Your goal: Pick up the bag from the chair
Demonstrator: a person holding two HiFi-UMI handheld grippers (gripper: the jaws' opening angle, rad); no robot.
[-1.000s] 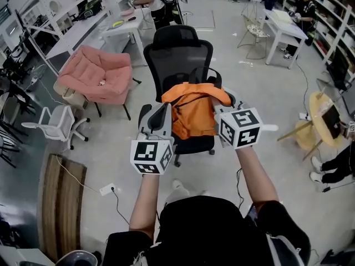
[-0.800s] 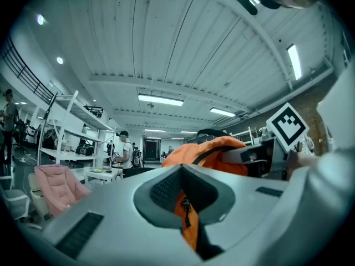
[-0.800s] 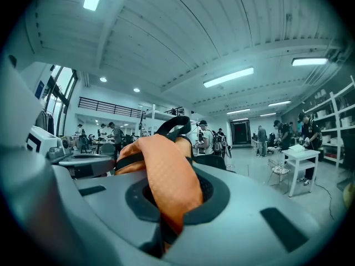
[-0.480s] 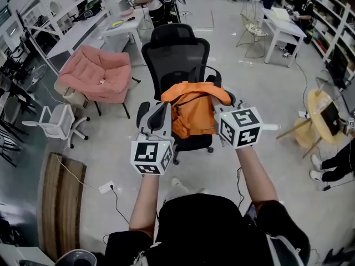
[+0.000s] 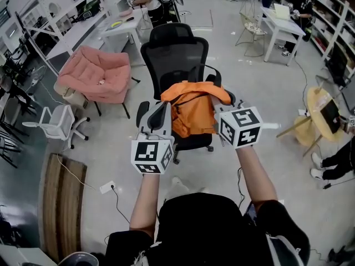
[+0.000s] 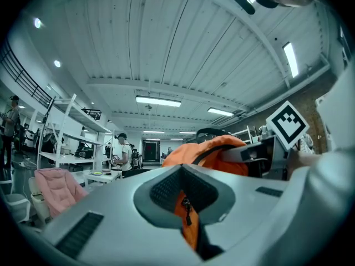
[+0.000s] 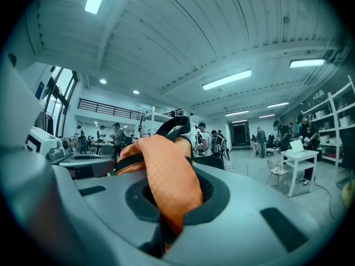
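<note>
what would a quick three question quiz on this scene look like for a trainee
1. True or false: the left gripper is open and empty.
2. In the head view, which seat lies directly beyond the orange bag? A) black office chair B) pink armchair C) white chair
3. How many grippers are shut on the bag?

Key: 1 false, it is shut on the bag. 2 A. 3 two, since the right gripper also pinches orange fabric.
</note>
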